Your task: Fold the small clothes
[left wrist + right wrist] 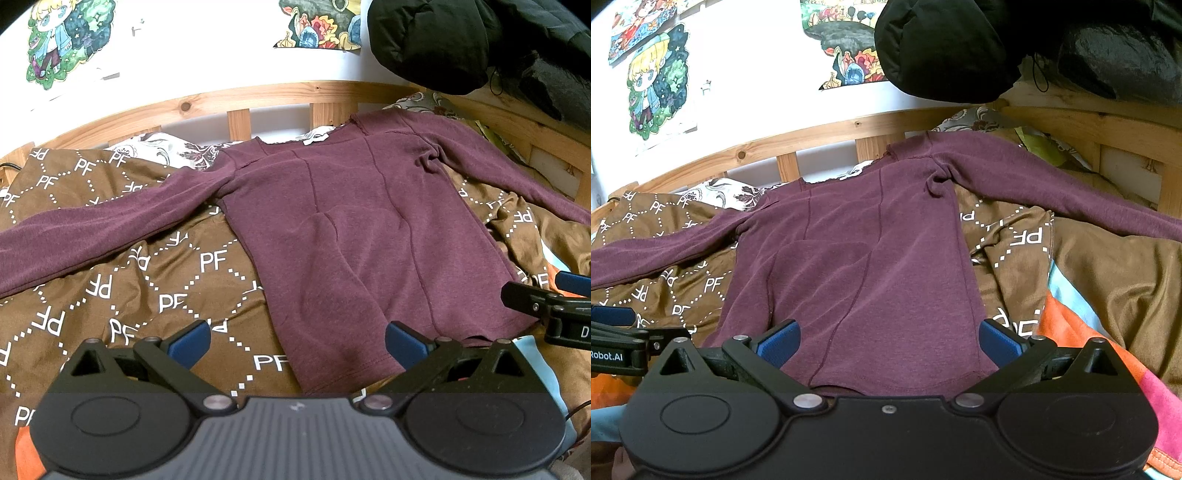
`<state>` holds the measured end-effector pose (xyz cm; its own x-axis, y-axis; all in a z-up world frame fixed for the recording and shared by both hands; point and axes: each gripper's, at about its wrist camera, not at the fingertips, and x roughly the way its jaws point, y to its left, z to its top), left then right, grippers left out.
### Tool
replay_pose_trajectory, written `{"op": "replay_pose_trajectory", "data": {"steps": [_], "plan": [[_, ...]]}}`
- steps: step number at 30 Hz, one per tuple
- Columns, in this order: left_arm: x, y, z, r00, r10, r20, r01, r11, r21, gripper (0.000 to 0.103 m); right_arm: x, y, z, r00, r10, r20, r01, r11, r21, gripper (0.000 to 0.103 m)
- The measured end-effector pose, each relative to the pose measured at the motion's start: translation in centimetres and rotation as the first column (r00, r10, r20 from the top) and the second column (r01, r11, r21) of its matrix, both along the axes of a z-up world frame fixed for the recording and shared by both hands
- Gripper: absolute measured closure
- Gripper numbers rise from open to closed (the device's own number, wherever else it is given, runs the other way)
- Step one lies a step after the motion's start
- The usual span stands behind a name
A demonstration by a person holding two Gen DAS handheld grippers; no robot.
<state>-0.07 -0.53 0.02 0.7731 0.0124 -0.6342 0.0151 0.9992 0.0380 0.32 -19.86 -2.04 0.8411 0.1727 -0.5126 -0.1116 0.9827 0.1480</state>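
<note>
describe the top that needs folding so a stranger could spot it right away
Find the wooden bed rail under the white wall, then the brown blanket printed with white letters. Spread flat on it is the shirt, plain dark maroon, long sleeves out to both sides, the only unpatterned cloth there.

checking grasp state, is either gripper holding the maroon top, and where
Nothing is held: left gripper and right gripper are both open near the maroon long-sleeve top's hem.
</note>
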Motion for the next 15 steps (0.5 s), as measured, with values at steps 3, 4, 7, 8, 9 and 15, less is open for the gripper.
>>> {"op": "replay_pose_trajectory", "data": {"steps": [3,4,7,8,9,15], "plan": [[0.0,0.01,0.0,1.0,0.0,-0.001,0.0,1.0,0.0,0.001,0.01,0.01,0.0,1.0,0.0,0.0,0.0,1.0,0.0,0.001],[-0.02,0.01,0.01,1.0,0.0,-0.001,0.0,1.0,0.0,0.001,0.02,0.01,0.03,1.0,0.0,-0.001,0.0,1.0,0.0,0.0],[-0.02,0.0,0.01,1.0,0.0,-0.001,0.0,1.0,0.0,0.001,0.03,0.02,0.03,1.0,0.0,-0.001,0.0,1.0,0.0,0.001],[0.0,-0.01,0.0,1.0,0.0,-0.001,0.0,1.0,0.0,0.001,0.03,0.01,0.01,1.0,0.0,-0.001,0.0,1.0,0.001,0.001],[0.0,-0.01,0.0,1.0,0.0,-0.001,0.0,1.0,0.001,0.001,0.03,-0.01,0.0,1.0,0.0,-0.001,0.0,1.0,0.001,0.001],[0.0,-0.01,-0.01,1.0,0.0,-0.002,0.0,1.0,0.001,0.001,0.1,-0.03,0.09,1.0,-0.001,-0.002,0.001,1.0,0.0,0.001]]}}
